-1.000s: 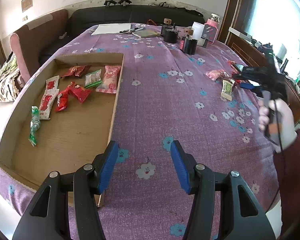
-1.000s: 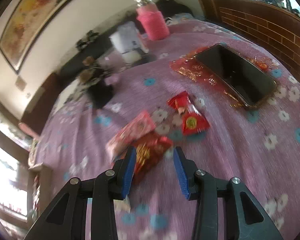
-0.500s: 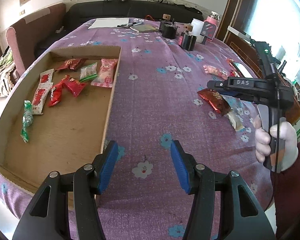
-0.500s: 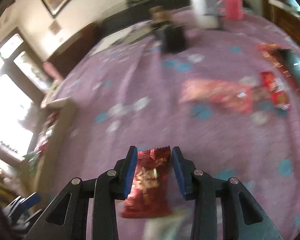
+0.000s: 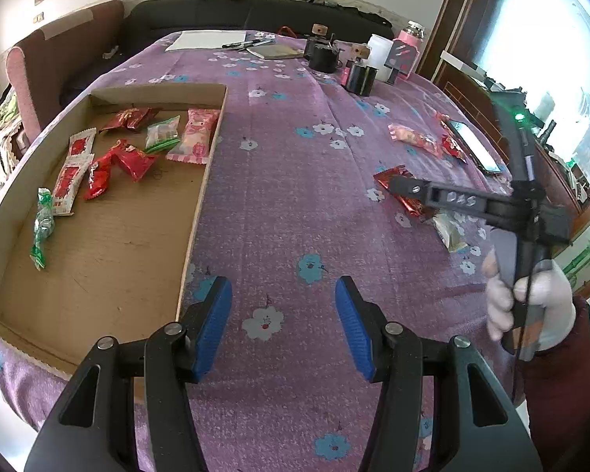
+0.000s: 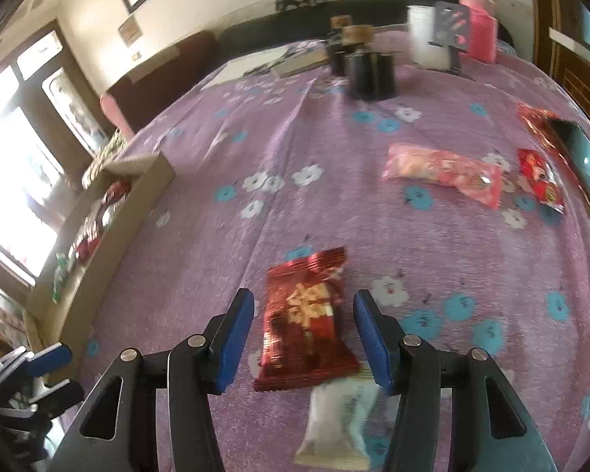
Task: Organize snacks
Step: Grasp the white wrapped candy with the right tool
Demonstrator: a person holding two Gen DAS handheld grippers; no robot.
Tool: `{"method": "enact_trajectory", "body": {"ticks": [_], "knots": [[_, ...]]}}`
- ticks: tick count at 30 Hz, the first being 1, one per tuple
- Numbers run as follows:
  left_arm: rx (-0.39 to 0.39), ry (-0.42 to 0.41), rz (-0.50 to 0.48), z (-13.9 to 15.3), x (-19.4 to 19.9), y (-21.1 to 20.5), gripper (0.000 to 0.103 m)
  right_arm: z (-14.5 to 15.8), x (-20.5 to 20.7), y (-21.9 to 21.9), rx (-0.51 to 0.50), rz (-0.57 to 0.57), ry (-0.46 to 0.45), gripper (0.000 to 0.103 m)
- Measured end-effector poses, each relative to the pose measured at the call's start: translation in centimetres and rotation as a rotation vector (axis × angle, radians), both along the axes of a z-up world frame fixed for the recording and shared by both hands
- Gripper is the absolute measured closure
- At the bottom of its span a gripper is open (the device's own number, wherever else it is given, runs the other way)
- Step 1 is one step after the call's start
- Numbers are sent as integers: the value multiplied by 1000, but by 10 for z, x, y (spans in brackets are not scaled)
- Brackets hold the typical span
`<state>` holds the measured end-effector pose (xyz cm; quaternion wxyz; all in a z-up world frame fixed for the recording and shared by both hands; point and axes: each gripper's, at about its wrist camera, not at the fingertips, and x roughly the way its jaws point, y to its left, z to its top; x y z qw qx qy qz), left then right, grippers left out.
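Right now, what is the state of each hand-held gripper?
Left hand-held gripper: open, empty.
Right hand-held gripper: open, jaws just opening; red packet between them, not gripped.

The left wrist camera looks steeply down and forward over the purple flowered tablecloth (image 5: pixel 279 196), with the shallow cardboard tray (image 5: pixel 200 196) near on its left. The right wrist camera sits closer to the cloth, facing the same far end. Both views share the tray (image 6: pixel 137 204) and the dark red foil snack packet (image 5: pixel 403 192) (image 6: pixel 305 318).

Red foil snack packet (image 6: pixel 305 320) flat on purple cloth, others in cardboard tray (image 5: pixel 200 196)
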<state>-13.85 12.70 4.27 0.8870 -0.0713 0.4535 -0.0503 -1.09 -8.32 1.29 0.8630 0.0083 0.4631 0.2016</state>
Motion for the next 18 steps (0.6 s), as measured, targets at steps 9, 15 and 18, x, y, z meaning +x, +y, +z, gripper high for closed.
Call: {"method": "enact_trajectory", "body": {"ticks": [9,15,18], "knots": [[-50,32,-26,-4,6,-10,50,0,1,-6,-11,-9,-30,71],[-63,43,-43,-6,8,-20,50,10,-8,-33,224,34,24,65],[-68,41,-34,-6,9,-19,50,21,-21,-50,132,-76,-39,55]]}}
